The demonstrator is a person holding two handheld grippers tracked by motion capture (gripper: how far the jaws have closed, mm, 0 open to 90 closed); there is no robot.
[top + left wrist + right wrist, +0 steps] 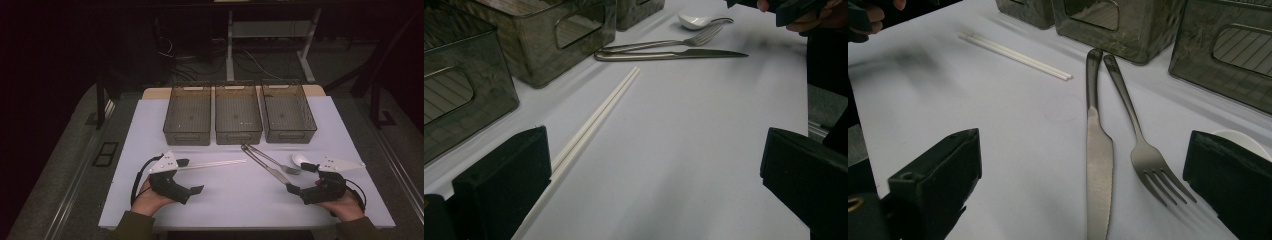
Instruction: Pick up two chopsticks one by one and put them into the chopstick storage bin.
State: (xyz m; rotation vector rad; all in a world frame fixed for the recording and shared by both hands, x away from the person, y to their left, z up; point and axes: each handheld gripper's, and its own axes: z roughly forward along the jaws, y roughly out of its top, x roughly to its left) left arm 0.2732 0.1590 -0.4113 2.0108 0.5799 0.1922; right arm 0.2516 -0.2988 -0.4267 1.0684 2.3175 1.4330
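Along the far edge of the white table top three dark see-through bins stand side by side: the left bin, the middle bin and the right bin, close together and seemingly empty, though the dim high view makes that hard to confirm.

Toward the near left corner, the left gripper is held in the person's left hand, its jaws spread wide with nothing between them. A pair of white chopsticks lies just beyond it, running along the table toward the middle; in the left gripper view the chopsticks pass close beside the left-hand jaw and reach out toward the bins, the two sticks lying together and parallel.

Toward the near right corner, the right gripper sits in the right hand, its jaws likewise wide apart and gripping nothing. Between and ahead of those jaws, in the right gripper view, a steel table knife and a steel fork lie on the bare surface, handles meeting near the middle bin, blade and tines pointing back at the gripper. A white spoon rests just beside the fork's tines; in the left gripper view the spoon sits at the fork's head, apparently touching it.
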